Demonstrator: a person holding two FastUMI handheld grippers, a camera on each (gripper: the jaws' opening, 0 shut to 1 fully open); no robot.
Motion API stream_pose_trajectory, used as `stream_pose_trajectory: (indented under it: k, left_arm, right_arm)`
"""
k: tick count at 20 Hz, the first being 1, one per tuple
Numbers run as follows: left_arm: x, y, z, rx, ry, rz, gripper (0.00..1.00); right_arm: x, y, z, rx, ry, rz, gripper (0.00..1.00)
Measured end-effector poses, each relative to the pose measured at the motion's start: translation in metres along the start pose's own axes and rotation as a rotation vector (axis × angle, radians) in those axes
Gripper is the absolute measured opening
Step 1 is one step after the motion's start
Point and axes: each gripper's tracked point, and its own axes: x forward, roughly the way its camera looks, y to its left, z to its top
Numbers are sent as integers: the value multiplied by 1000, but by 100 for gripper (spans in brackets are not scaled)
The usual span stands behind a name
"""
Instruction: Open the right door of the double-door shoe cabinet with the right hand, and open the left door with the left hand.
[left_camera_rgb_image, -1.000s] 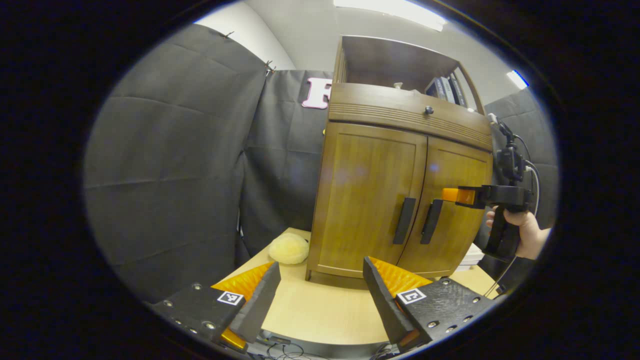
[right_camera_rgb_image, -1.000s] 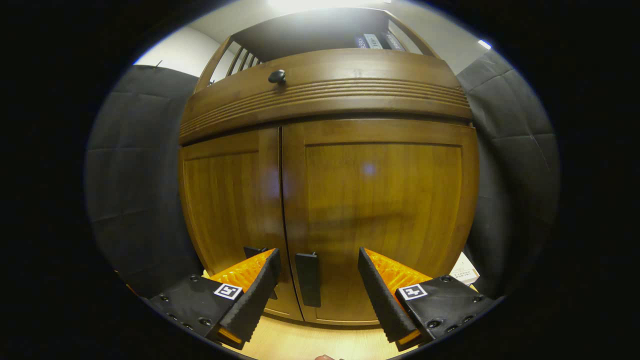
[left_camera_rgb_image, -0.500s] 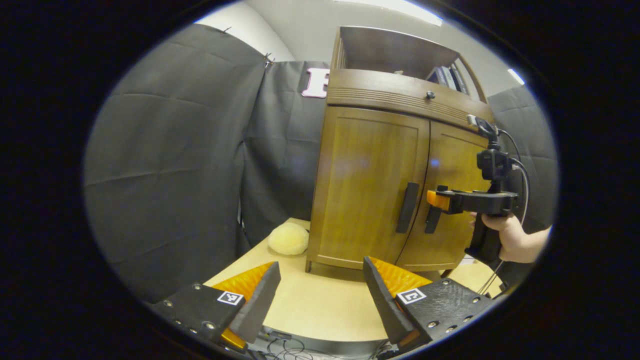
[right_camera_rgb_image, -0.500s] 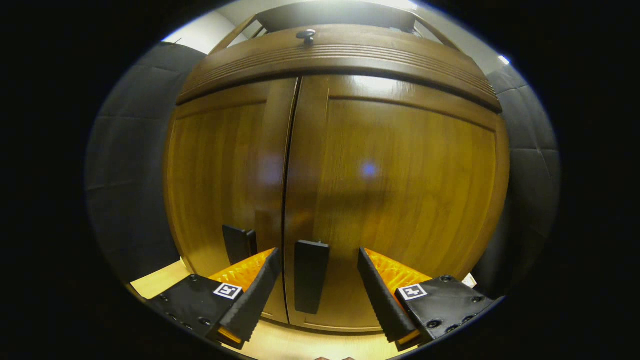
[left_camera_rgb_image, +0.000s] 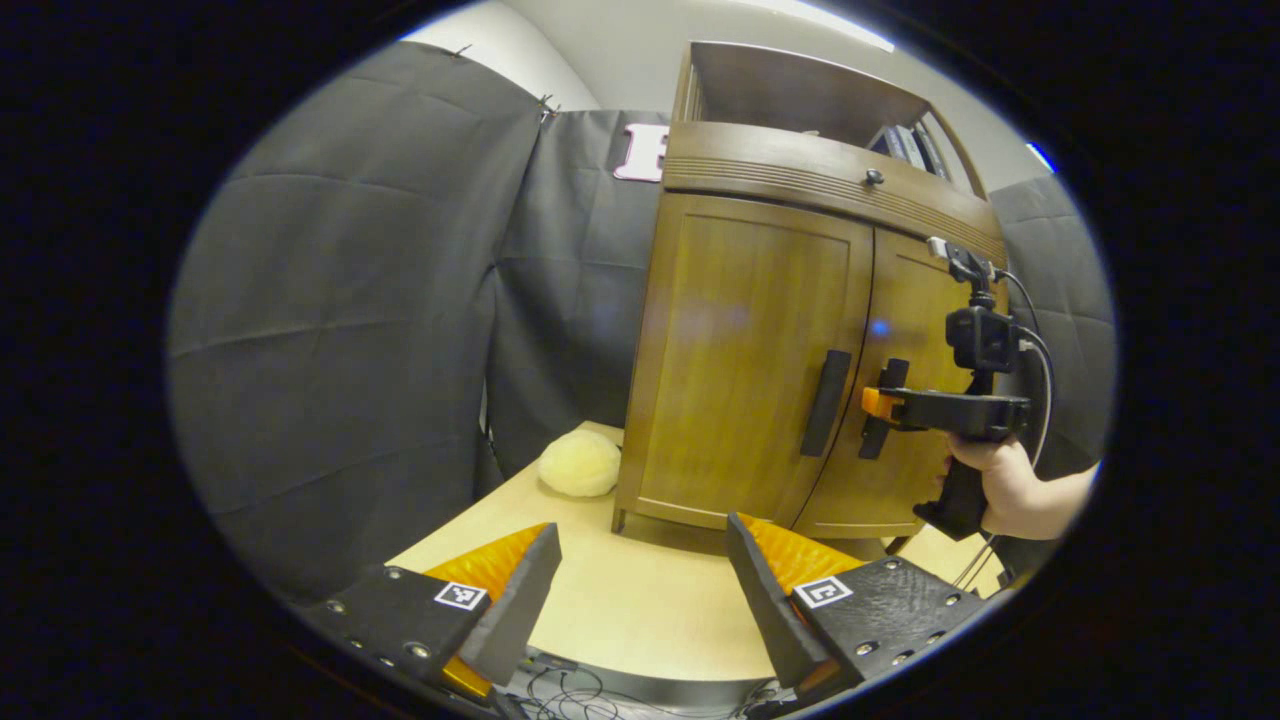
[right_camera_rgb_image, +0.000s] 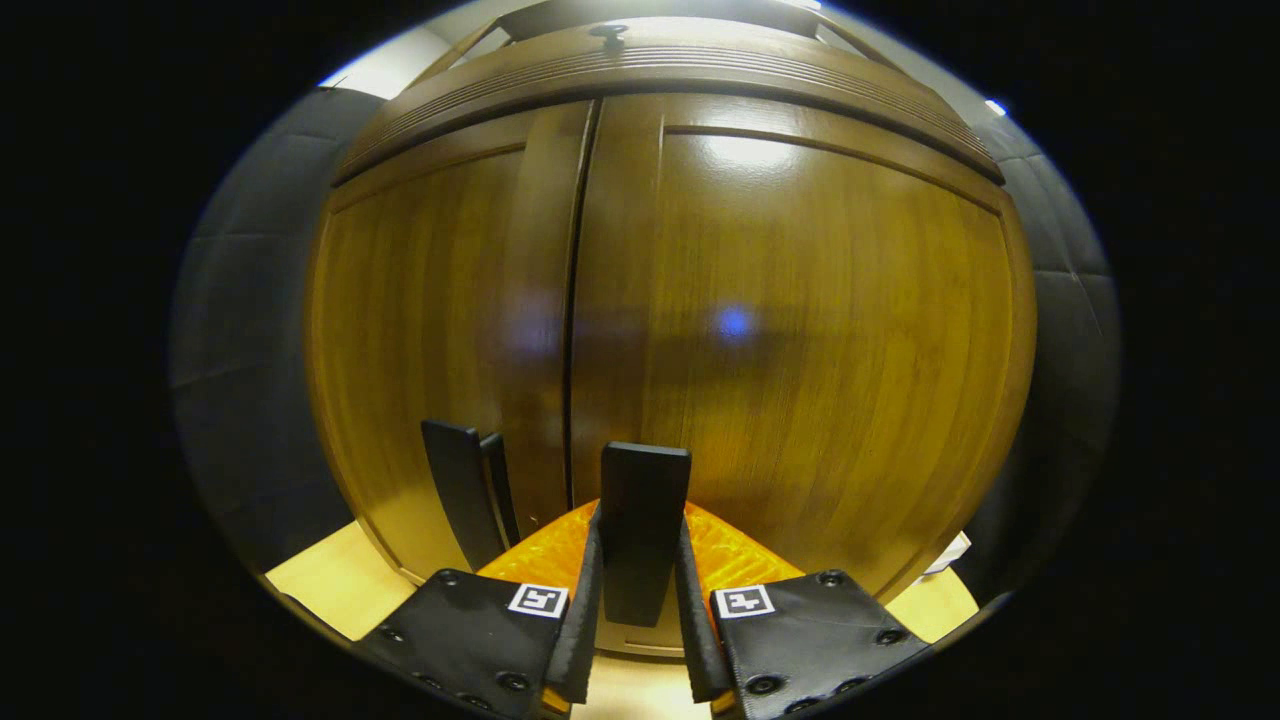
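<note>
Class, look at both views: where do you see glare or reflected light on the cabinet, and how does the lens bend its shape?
Right gripper view: a white glare patch on the right door, a blue spot lower down, and the shoe cabinet bulges barrel-like. Left gripper view: fainter blue spot, milder bowing, and ceiling lights burn white.

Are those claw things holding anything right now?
The right gripper clamps the right door's handle near its lower half. The left gripper holds nothing.
</note>
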Motion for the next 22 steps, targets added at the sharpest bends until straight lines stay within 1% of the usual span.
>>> stream_pose_trajectory:
  k: [1,2,3,4,6,7,9,10,12,14,15,19,20,21,22]
  left_arm:
    - [0,-2,1,4,-1,-2,96]
    - [0,-3,3,5,-1,-7,96]
    - [1,-4,2,4,-2,-14,96]
    - [1,-5,3,3,-1,-21,96]
    - [1,-5,1,8,-4,-33,96]
    - [1,-5,1,11,-7,-38,96]
    - [-1,-6,1,5,-9,-46,96]
    - [-1,-7,0,-2,-9,-51,96]
    - [-1,-7,1,-16,-10,-58,96]
    - [-3,-4,4,-25,-18,-64,96]
    - [-5,-3,5,-24,-24,-63,96]
    - [-14,5,17,-21,-52,-60,96]
    - [-16,7,19,-20,-56,-58,96]
    - [-18,10,20,-18,-59,-55,96]
    - [-20,11,21,-18,-58,-53,96]
  right_arm:
    - [-1,-1,-1,16,3,-4,39]
    - [-2,-1,1,27,-2,-4,33]
    - [5,-1,-1,38,-1,-10,34]
    - [-1,-1,-1,43,0,-13,33]
    - [0,-1,0,47,-5,-9,28]
    - [0,1,1,59,-9,5,22]
    - [6,1,-4,75,18,22,12]
    - [1,2,-2,70,32,36,7]
    - [3,2,-1,62,43,45,7]
    - [2,1,-3,49,47,33,7]
    - [1,2,-2,47,47,28,11]
    - [-1,2,-1,34,50,28,11]
    - [-1,2,0,31,52,29,14]
    - [-2,2,1,28,52,33,11]
    - [-1,2,1,24,53,37,11]
